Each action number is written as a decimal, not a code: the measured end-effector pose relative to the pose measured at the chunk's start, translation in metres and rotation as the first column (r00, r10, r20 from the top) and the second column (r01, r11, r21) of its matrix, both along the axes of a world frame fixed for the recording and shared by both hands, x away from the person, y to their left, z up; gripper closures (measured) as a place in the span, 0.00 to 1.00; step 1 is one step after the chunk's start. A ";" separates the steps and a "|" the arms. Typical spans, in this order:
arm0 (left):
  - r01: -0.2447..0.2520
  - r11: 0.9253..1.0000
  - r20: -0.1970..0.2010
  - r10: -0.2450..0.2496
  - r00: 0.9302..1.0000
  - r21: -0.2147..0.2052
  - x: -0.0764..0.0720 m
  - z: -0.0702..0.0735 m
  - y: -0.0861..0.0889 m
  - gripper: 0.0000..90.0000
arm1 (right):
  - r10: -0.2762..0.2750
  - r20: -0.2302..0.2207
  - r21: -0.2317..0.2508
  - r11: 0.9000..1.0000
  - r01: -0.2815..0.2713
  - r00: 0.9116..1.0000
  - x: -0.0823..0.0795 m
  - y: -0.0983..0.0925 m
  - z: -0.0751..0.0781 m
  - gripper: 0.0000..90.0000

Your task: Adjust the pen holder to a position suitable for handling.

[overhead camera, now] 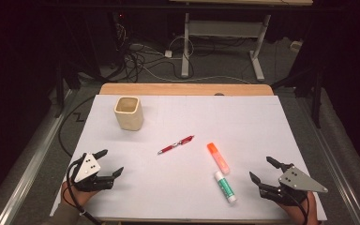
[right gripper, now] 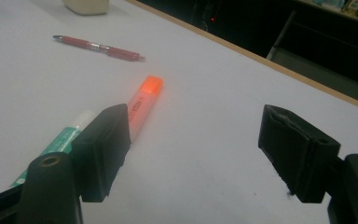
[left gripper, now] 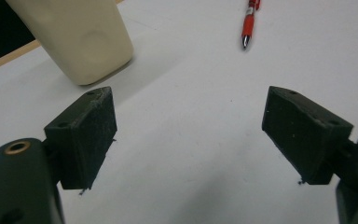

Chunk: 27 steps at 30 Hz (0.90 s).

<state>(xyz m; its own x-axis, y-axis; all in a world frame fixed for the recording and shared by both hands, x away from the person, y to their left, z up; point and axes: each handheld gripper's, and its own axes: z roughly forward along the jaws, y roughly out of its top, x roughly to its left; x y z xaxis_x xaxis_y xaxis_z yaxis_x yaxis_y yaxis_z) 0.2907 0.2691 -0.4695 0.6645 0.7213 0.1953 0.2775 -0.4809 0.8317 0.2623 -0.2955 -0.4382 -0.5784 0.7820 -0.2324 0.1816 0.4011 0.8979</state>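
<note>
White-covered worktop (overhead camera: 262,122), dark room behind. Near edge: left tongs (overhead camera: 112,163) and right tongs (overhead camera: 262,169) both spread, nothing betw. them. Glue stick (overhead camera: 225,186) and orange highlighter (overhead camera: 218,158) lie nearest right tongs, red pen (overhead camera: 176,145) mid-worktop. Looks like pre-grasp; next prob. right reaches glue stick. Far left: cream cup (overhead camera: 129,113), inside looks empty.

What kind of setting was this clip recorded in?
Probably a lab or recording workspace, not a home: a table under a plain white sheet, loose cables on the floor behind it, and a bare metal desk frame in a dark room.
</note>
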 end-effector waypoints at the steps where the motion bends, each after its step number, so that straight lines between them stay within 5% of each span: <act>1: 0.007 1.000 -0.007 -0.007 1.000 -0.001 0.000 0.000 0.000 0.19 | 0.005 -0.004 -0.002 1.000 -0.005 1.000 0.001 0.000 0.000 0.28; 17: 0.021 0.999 -0.013 -0.021 1.000 0.040 0.006 0.004 0.000 0.21 | 0.044 -0.062 -0.005 0.999 -0.044 0.997 0.013 0.001 -0.004 0.25; 27: 0.047 0.989 0.032 -0.052 0.998 0.138 0.047 0.042 -0.006 0.25 | 0.088 -0.108 -0.039 0.995 -0.093 0.990 0.017 0.007 -0.009 0.24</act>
